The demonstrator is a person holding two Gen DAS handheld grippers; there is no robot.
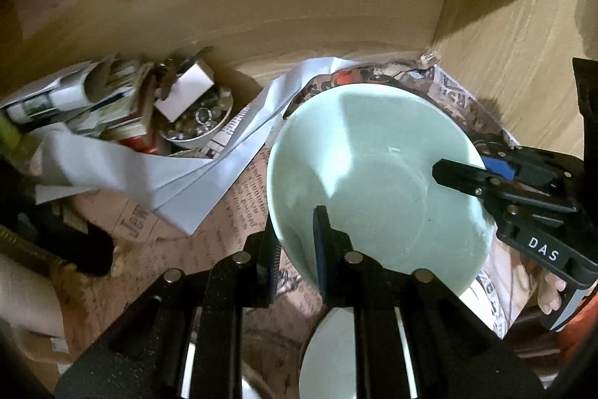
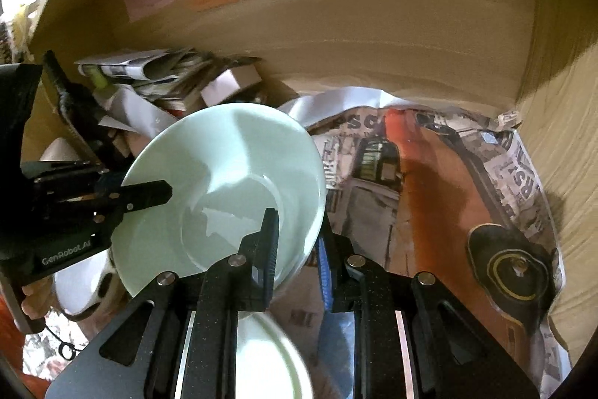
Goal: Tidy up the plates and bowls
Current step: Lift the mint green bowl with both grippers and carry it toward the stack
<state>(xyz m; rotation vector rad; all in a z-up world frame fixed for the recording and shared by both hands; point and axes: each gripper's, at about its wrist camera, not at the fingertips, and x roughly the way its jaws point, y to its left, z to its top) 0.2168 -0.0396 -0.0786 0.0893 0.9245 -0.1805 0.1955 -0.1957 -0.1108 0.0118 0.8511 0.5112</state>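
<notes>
A pale green bowl is held above a newspaper-lined cupboard floor, gripped on opposite rims by both grippers. My left gripper is shut on its near-left rim, one finger inside and one outside. My right gripper is shut on the bowl at its right rim; it shows in the left wrist view at the bowl's right edge. The left gripper shows in the right wrist view on the bowl's left side. Another pale dish sits below, partly hidden by the fingers.
Newspaper covers the floor on the right. A small white bowl of metal bits, folded papers and a small box crowd the back left. Brown walls close the back and right.
</notes>
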